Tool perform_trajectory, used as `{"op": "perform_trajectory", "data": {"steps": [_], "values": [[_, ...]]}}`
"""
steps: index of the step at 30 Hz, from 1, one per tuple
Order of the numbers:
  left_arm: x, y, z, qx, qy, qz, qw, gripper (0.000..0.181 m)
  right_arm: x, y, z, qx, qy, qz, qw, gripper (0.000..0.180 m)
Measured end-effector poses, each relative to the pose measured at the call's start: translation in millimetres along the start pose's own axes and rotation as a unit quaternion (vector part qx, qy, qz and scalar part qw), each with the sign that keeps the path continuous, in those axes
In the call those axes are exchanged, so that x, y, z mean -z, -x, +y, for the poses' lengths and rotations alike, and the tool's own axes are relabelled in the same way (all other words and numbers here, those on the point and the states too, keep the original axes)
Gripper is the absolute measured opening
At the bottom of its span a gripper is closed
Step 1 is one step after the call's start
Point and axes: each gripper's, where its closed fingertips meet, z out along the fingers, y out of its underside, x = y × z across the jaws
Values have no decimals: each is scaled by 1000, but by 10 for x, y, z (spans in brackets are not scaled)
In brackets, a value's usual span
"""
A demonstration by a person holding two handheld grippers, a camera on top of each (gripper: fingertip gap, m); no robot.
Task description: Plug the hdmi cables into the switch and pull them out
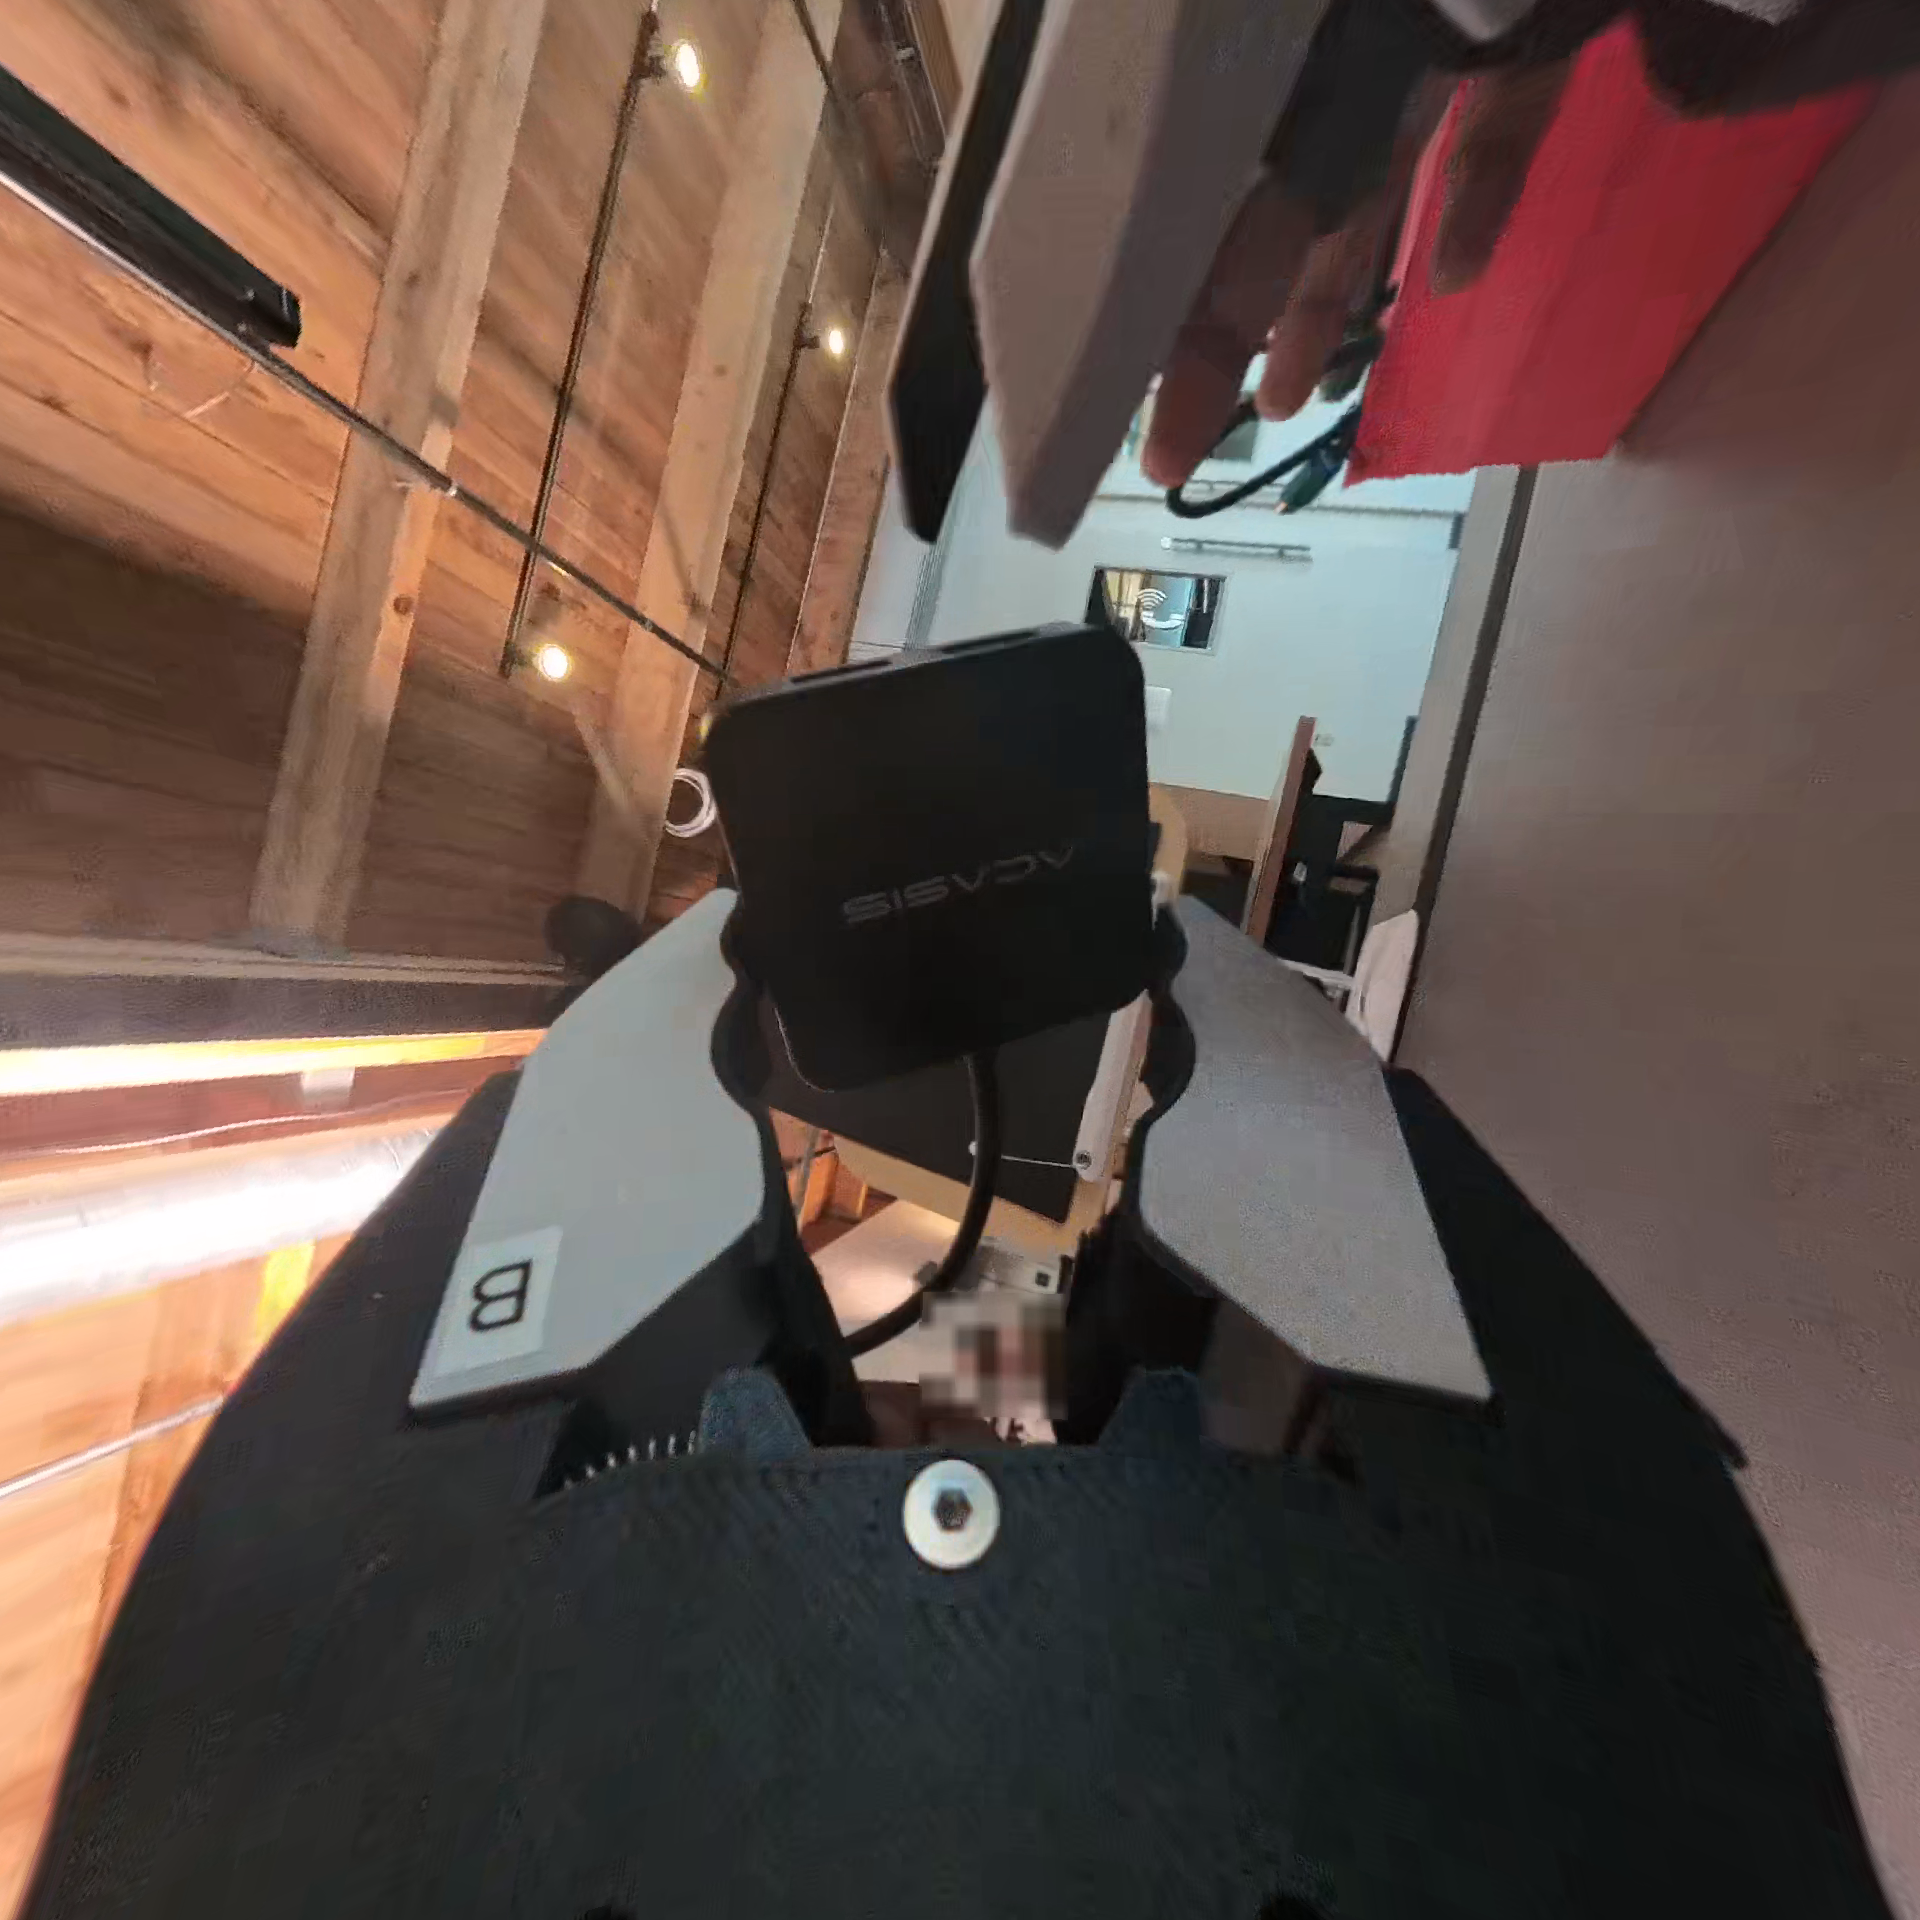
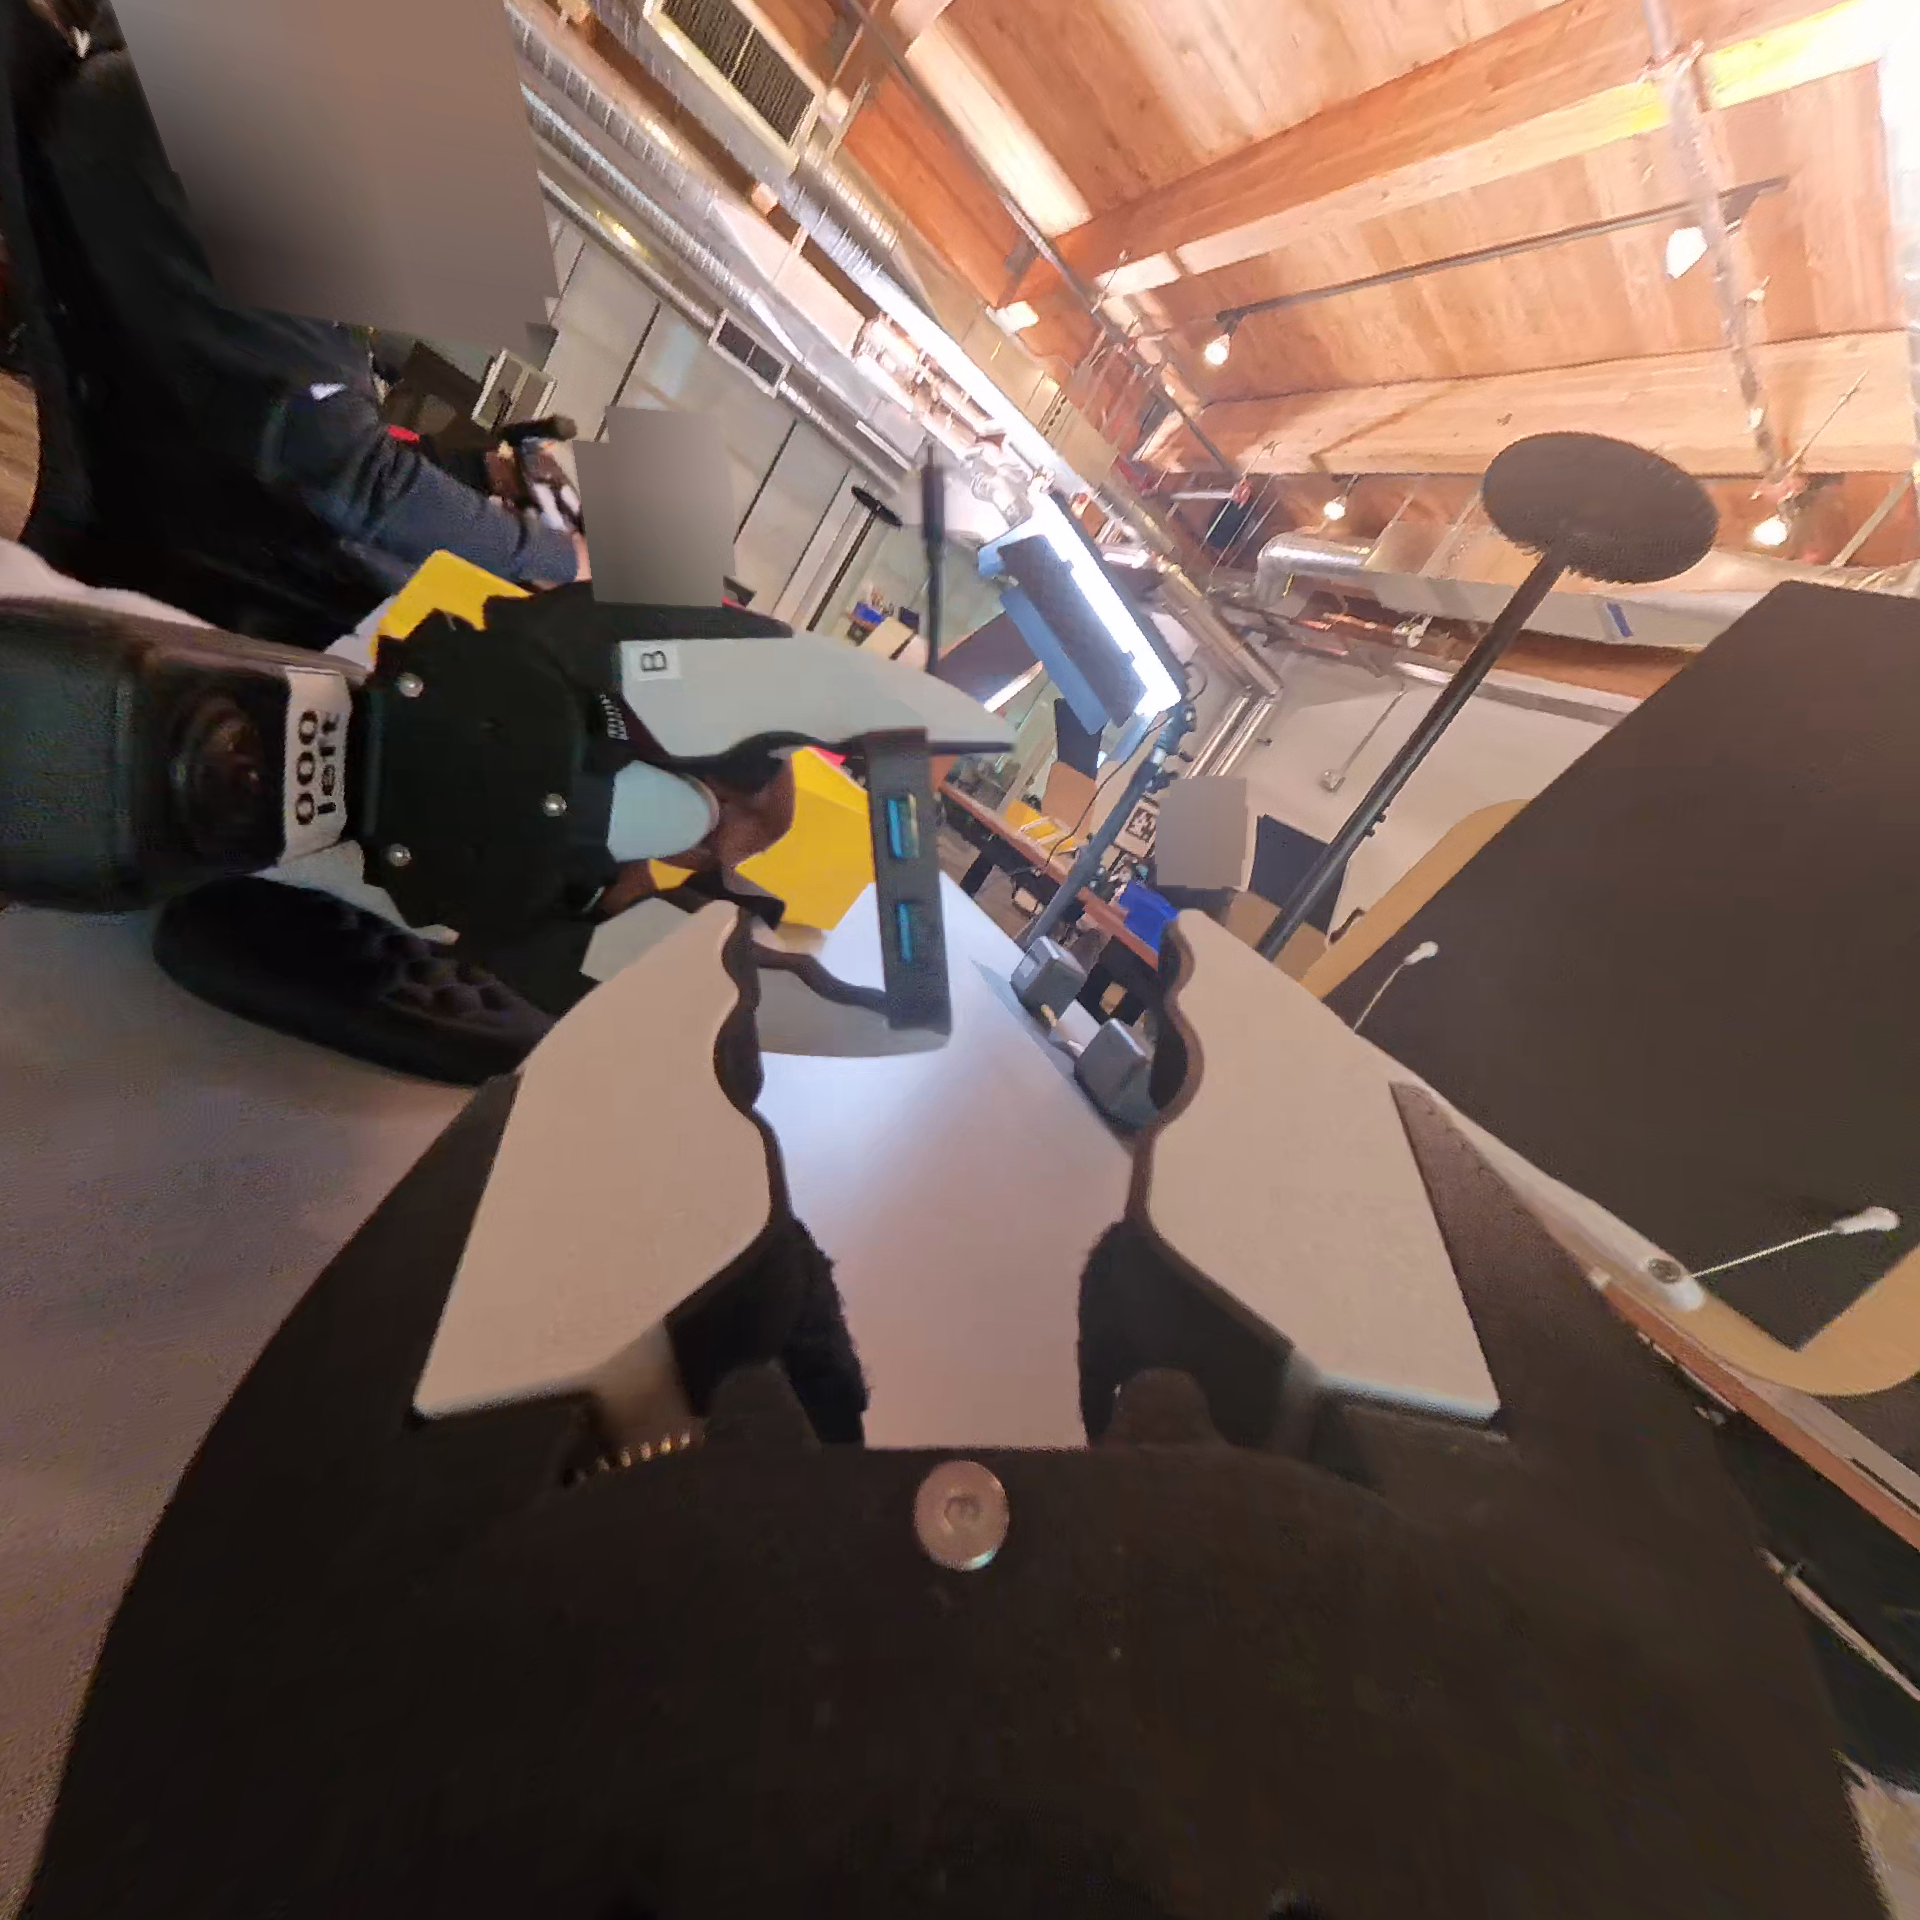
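My left gripper (image 1: 951, 935) is shut on a black square switch (image 1: 935, 831) and holds it up in the air, with the switch's own black lead (image 1: 977, 1174) hanging back toward the camera. In the right wrist view the left gripper (image 2: 940, 894) holds the switch (image 2: 912, 966) edge-on, and two blue ports show on it. My right gripper (image 2: 951, 935) is open and empty, just short of the switch. Its fingers (image 1: 1070, 312) reach in from the top of the left wrist view. A black cable (image 1: 1236, 488) loops under a hand (image 1: 1216, 364) there.
A white table (image 2: 935, 1195) lies below. On it are two grey plugs (image 2: 1112, 1060), a black padded object (image 2: 332, 987) and a yellow box (image 2: 821, 862). A black panel (image 2: 1662, 935) stands at the right, with a lamp stand (image 2: 1455, 707) behind. Red cloth (image 1: 1558, 260) hangs at the upper right.
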Motion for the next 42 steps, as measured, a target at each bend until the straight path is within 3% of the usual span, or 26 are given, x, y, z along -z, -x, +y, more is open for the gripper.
{"op": "perform_trajectory", "data": {"steps": [6, 9, 12, 15, 18, 21, 24, 28, 30, 32, 34, 39, 42], "values": [[4, -182, -3, -33, 3, 25, 999, 70, -180, 194, 117, 34, 42, 10, 998, 58], [20, -251, -70, -46, -10, 34, 998, 70, -241, 174, 91, 27, 37, 30, 998, 40], [25, -296, -104, -43, -13, 42, 998, 71, -297, 199, 241, 51, 90, 24, 994, 15], [55, -326, -116, -30, -33, 49, 998, 71, -294, 241, 273, 84, 113, 13, 990, 15], [116, -312, -149, 46, -64, 72, 994, 66, -236, 139, 315, 139, 143, 37, 979, 14], [140, -66, 54, 221, -59, 62, 971, 70, -136, -19, 405, 189, 191, 65, 961, 13], [154, 274, 435, 444, -46, 25, 894, 72, -38, -137, 564, 263, 263, 80, 925, 14], [189, 440, 1024, 722, -26, -14, 691, 72, 76, -152, 848, 356, 358, 55, 862, 14], [194, 423, 1151, 799, -40, 0, 600, 73, 88, -108, 956, 367, 378, 37, 849, 14], [194, 400, 1220, 827, -43, 0, 560, 73, 89, -35, 1055, 361, 390, 13, 847, 14], [166, 324, 1223, 815, -25, 3, 579, 76, 116, 31, 1163, 359, 409, -14, 839, 14], [108, 171, 999, 726, -12, 39, 687, 81, 199, 154, 1370, 348, 448, -65, 821, 14], [97, 123, 924, 692, -13, 53, 720, 81, 229, 208, 1424, 337, 458, -85, 819, 14]]}}
